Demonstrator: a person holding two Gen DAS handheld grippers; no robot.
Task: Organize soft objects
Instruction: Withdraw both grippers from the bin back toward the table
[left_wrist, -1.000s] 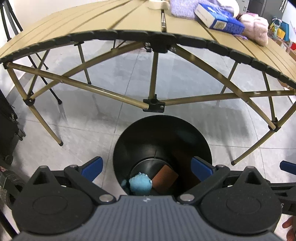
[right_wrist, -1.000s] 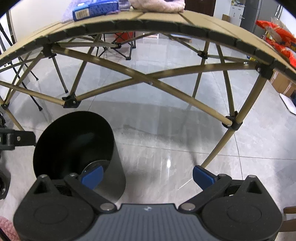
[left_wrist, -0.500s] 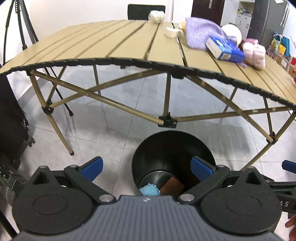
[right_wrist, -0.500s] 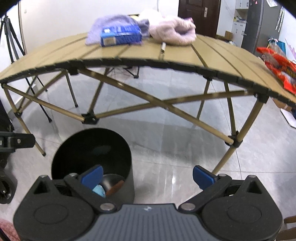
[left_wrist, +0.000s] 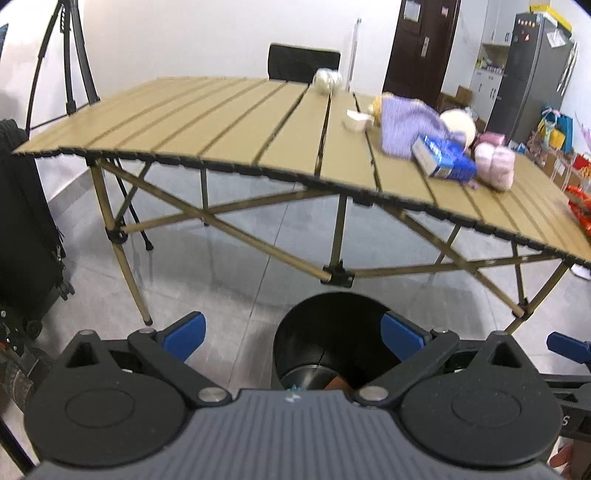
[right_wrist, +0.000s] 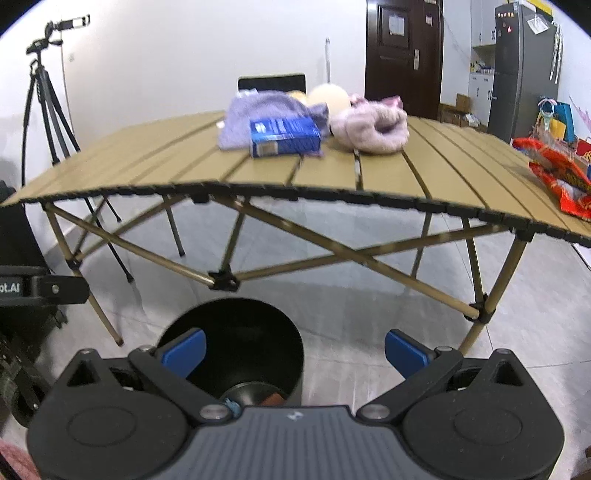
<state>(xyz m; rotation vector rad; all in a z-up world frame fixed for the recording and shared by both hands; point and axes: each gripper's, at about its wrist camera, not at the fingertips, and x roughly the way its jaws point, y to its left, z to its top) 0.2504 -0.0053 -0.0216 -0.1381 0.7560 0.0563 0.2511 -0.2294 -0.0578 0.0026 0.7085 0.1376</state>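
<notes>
- Two tools hang above the floor in front of the table (right_wrist: 369, 173); the left tool (left_wrist: 291, 334) has its blue fingers (left_wrist: 184, 334) spread wide with nothing between them.
- The right tool (right_wrist: 295, 349) is likewise spread apart and holds nothing.
- A black bin (right_wrist: 255, 332) stands on the grey tiled floor just before the table's near edge, below both tools; at its bottom a light-blue soft item (right_wrist: 231, 402) and a brown piece beside it peek out, mostly hidden by the tool bodies.
- On the table lie the soft things: a lilac knitted cloth (right_wrist: 266, 110), a pink fluffy bundle (right_wrist: 373, 127) just beside it, and a cream round object (right_wrist: 330, 98) behind them.
- A blue box (right_wrist: 284, 136) rests against the front of the lilac cloth.
- A red snack bag (right_wrist: 561, 181) lies well apart at the table's right end.
</notes>
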